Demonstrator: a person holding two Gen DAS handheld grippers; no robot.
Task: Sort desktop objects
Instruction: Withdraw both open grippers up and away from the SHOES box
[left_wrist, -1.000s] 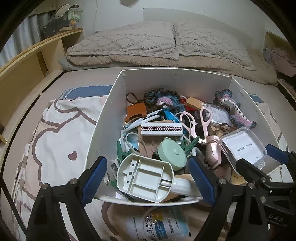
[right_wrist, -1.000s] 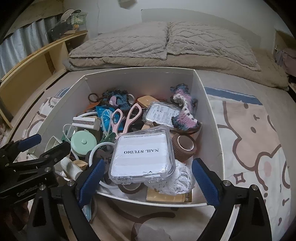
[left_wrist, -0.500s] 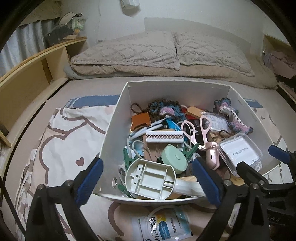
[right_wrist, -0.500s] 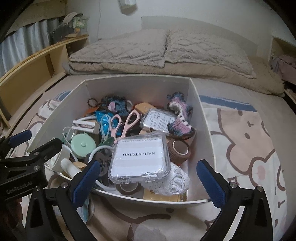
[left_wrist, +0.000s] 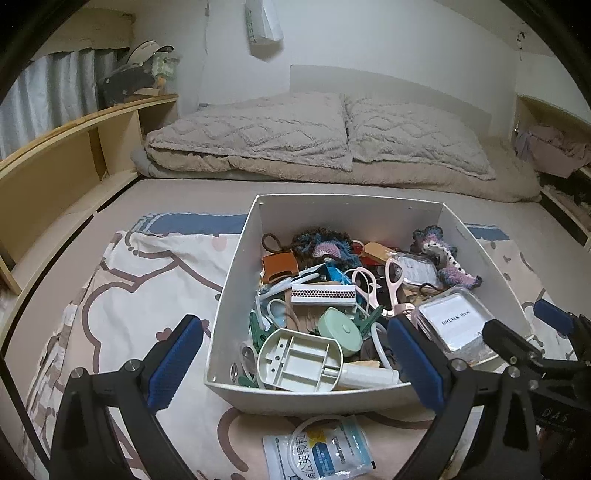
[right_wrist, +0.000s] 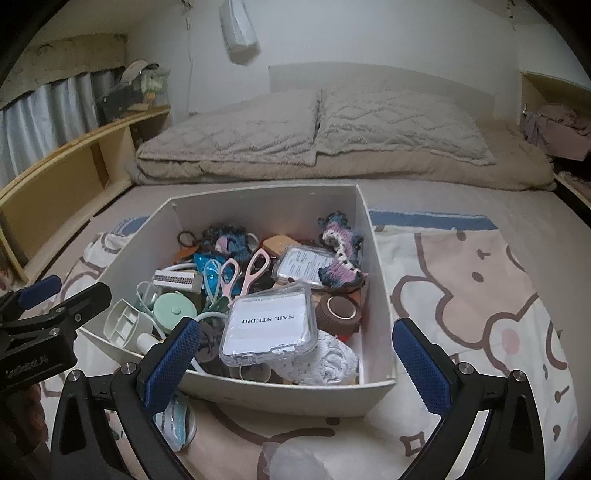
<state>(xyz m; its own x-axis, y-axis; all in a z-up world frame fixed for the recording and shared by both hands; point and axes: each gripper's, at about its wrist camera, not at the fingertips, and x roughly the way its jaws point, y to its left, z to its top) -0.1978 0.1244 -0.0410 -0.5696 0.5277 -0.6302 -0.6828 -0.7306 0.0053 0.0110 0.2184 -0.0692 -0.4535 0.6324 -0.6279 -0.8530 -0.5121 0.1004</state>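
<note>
A white box (left_wrist: 232, 280) sits on the bed, full of small items: pink scissors (left_wrist: 369, 288), a clear "NAIL STUDIO" case (left_wrist: 454, 325), a mint round tin (left_wrist: 340, 328), a white plastic holder (left_wrist: 299, 360), a matchbox (left_wrist: 323, 295) and crochet pieces (left_wrist: 443, 254). The box also shows in the right wrist view (right_wrist: 376, 266), with the case (right_wrist: 269, 325) and a brown tape roll (right_wrist: 338, 310). My left gripper (left_wrist: 295, 363) is open and empty in front of the box. My right gripper (right_wrist: 295, 363) is open and empty at the box's near edge.
A blue-and-white sachet (left_wrist: 321, 452) lies on the patterned sheet in front of the box. Pillows and a folded blanket (left_wrist: 325, 140) lie behind it. A wooden shelf (left_wrist: 70, 162) runs along the left. Clothes are piled at the far right (left_wrist: 550, 147).
Both grippers have pulled back and risen from the box, so it looks smaller and farther away. Both stay open and empty.
</note>
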